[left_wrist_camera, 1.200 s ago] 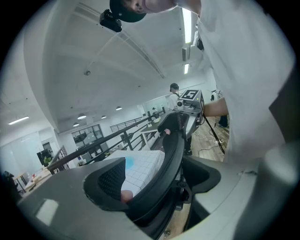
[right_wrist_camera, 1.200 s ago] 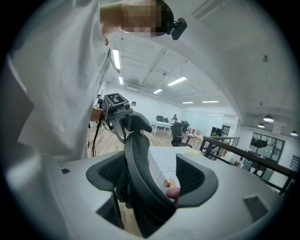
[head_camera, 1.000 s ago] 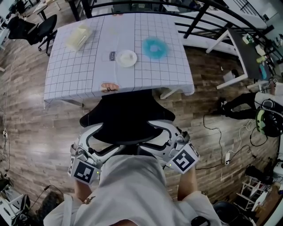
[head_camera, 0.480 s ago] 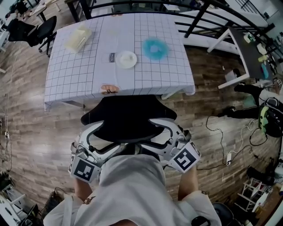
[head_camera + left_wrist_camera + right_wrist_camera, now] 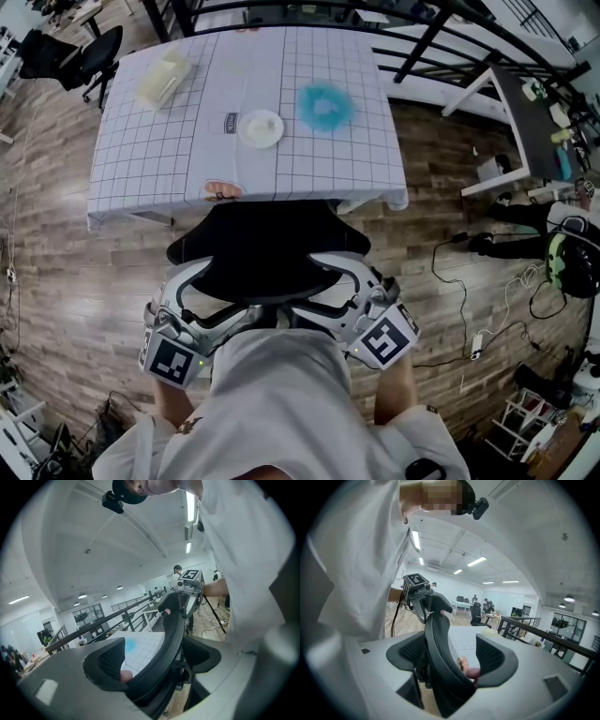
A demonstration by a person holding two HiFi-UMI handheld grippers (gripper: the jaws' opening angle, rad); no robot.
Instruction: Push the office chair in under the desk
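Observation:
The black office chair (image 5: 267, 246) stands at the near edge of the desk (image 5: 159, 159), which wears a white grid cloth; the seat's front reaches the hanging cloth. I stand behind the chair, a gripper at each side of its backrest. The left gripper (image 5: 199, 317) is shut on the backrest's left edge (image 5: 161, 634), which runs between its jaws (image 5: 157, 659). The right gripper (image 5: 354, 298) is shut on the right edge (image 5: 440, 648), the rim passing between its jaws (image 5: 450, 656). My white shirt hides the lower backrest in the head view.
On the desk lie a white plate (image 5: 260, 127), a blue fluffy thing (image 5: 325, 105), a pale box (image 5: 164, 78) and a small pinkish item (image 5: 223, 191) at the near edge. Another black chair (image 5: 89, 52) stands far left; a white desk (image 5: 525, 103) and floor cables (image 5: 469, 309) are to the right.
The desk's near edge sits slightly closer to the chair seat than a second ago. Both grippers keep the same hold on the backrest.

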